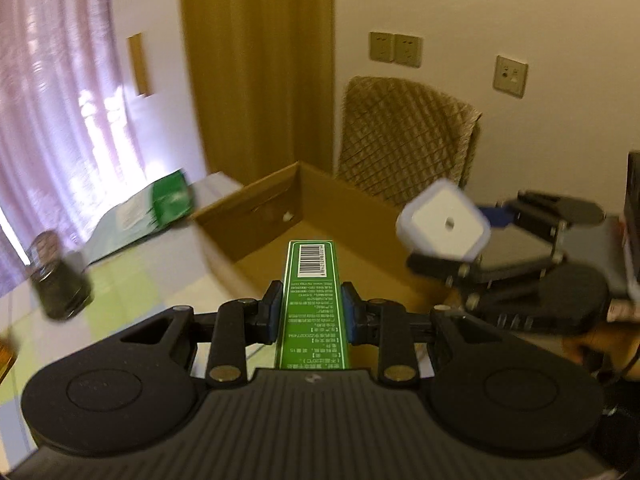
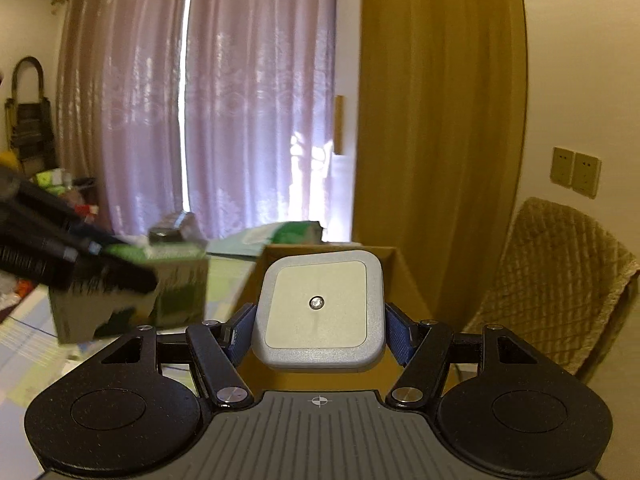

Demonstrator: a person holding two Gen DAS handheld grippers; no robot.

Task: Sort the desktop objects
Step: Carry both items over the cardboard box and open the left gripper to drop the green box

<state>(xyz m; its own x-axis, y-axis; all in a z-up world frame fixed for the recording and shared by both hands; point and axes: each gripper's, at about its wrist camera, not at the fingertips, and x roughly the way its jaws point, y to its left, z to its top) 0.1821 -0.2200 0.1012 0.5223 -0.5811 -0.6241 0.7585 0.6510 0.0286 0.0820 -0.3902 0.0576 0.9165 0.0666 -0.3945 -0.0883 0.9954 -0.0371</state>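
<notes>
Two claws, each gripping: green box (image 1: 312, 304), white cube (image 2: 320, 312).

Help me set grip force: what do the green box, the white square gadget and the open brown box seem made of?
Green box: printed paperboard, slightly glossy, with sharp folded edges and a barcode. White square gadget: likely matte moulded plastic, with rounded corners and a centre screw. Open brown box: cardboard, dull brown, with a thin wall and a cut-out hole.
</notes>
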